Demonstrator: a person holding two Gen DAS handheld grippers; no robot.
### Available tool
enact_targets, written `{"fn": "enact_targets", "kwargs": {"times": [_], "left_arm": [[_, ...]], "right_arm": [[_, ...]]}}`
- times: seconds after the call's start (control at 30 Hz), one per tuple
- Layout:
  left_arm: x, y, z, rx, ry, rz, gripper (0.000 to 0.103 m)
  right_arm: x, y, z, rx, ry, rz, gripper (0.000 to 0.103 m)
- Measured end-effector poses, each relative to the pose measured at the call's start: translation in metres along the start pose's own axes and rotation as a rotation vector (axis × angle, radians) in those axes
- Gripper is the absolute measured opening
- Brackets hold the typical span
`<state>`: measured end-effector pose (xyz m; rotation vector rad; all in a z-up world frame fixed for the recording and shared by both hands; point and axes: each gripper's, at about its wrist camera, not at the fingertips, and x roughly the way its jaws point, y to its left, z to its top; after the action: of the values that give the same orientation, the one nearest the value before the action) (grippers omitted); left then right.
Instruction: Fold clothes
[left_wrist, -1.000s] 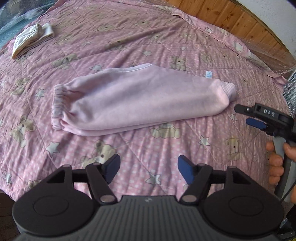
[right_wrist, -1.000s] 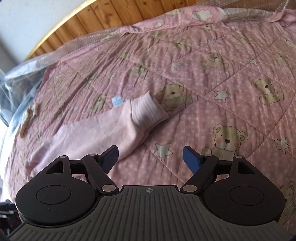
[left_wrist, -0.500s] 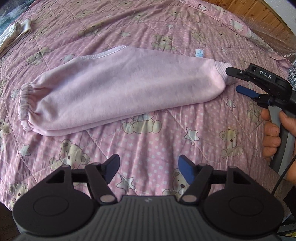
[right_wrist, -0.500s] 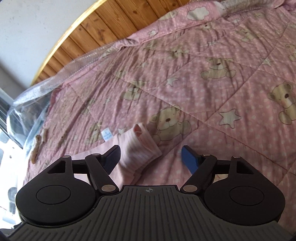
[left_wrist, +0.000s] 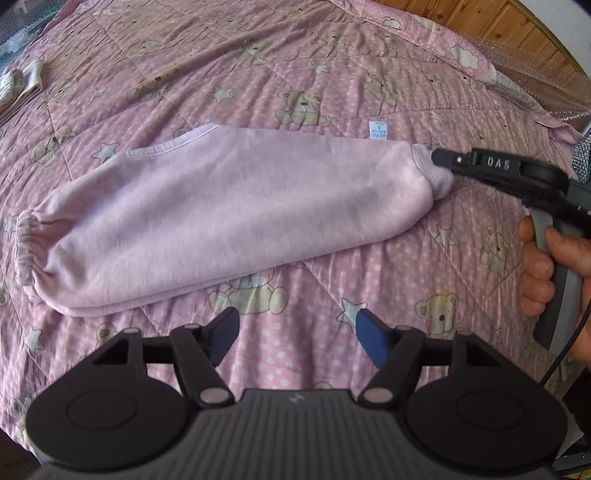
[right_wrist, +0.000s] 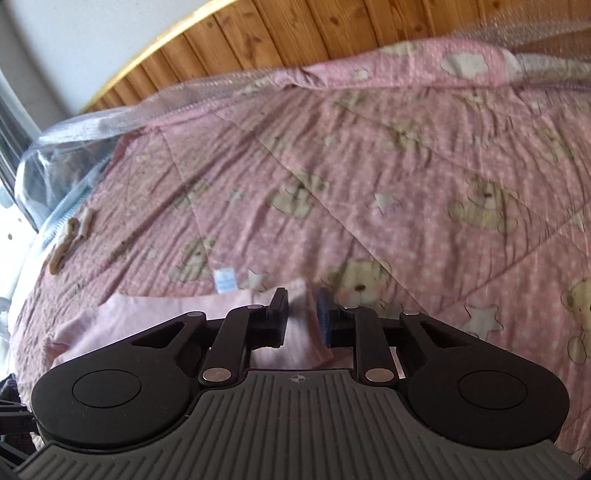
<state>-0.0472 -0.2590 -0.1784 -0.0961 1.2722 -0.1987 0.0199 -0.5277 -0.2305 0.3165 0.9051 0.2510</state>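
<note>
A pink garment (left_wrist: 221, 221), folded lengthwise, lies across the teddy-bear quilt (left_wrist: 295, 92); its elastic end is at the left and its ribbed cuff (left_wrist: 432, 173) at the right. My right gripper (right_wrist: 303, 314) is at that cuff (right_wrist: 299, 295). Its jaws are closing, and the cuff fabric is pinched between the pads. In the left wrist view the right gripper (left_wrist: 439, 157) reaches in from the right, held by a person's hand (left_wrist: 543, 266). My left gripper (left_wrist: 297, 328) hangs open over bare quilt, just short of the garment's near edge, with nothing between its fingers.
A folded white cloth (left_wrist: 22, 85) lies at the quilt's far left. A wooden headboard (right_wrist: 295, 37) and clear plastic wrap (right_wrist: 92, 122) border the bed's far side. A small beige item (right_wrist: 68, 240) sits near the plastic edge. A cable (left_wrist: 565, 354) trails from the right gripper's handle.
The right gripper has moved onto the ribbed cuff, and its jaws have narrowed from wide open to pinching it. The left gripper has drifted closer to the garment, still open.
</note>
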Motion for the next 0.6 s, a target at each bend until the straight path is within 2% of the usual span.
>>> {"fn": "enact_targets", "kwargs": {"times": [0.03, 0.07, 0.1, 0.13, 0.23, 0.37, 0.5, 0.53, 0.6], "left_arm": [[-0.003, 0.001, 0.002, -0.003, -0.017, -0.008, 0.071], [-0.005, 0.001, 0.003, -0.007, -0.028, -0.015, 0.071], [-0.005, 0.003, 0.004, -0.012, -0.028, -0.018, 0.071], [-0.003, 0.004, 0.004, -0.018, -0.023, -0.019, 0.071], [0.003, 0.009, 0.006, -0.040, 0.000, -0.005, 0.071], [0.000, 0.006, 0.008, -0.035, -0.019, -0.017, 0.071], [0.003, 0.001, 0.005, -0.023, -0.012, -0.007, 0.071], [0.003, 0.001, 0.004, -0.025, -0.012, -0.004, 0.071], [0.004, 0.003, 0.004, -0.038, -0.010, -0.004, 0.071]], "right_arm": [[0.000, -0.004, -0.003, 0.006, 0.003, 0.000, 0.036], [-0.003, -0.005, -0.007, 0.003, -0.007, 0.005, 0.035], [-0.007, -0.004, -0.010, -0.010, -0.020, 0.017, 0.027], [-0.010, -0.001, -0.013, -0.029, -0.028, 0.030, 0.002], [-0.011, 0.006, -0.013, -0.072, -0.027, 0.063, 0.000], [-0.012, 0.004, 0.002, -0.072, -0.069, 0.040, 0.000], [-0.002, -0.005, 0.010, -0.046, -0.034, 0.050, 0.000], [-0.001, -0.008, 0.009, -0.023, -0.012, 0.065, 0.011], [-0.001, -0.011, 0.004, 0.006, 0.017, 0.087, 0.022]]}}
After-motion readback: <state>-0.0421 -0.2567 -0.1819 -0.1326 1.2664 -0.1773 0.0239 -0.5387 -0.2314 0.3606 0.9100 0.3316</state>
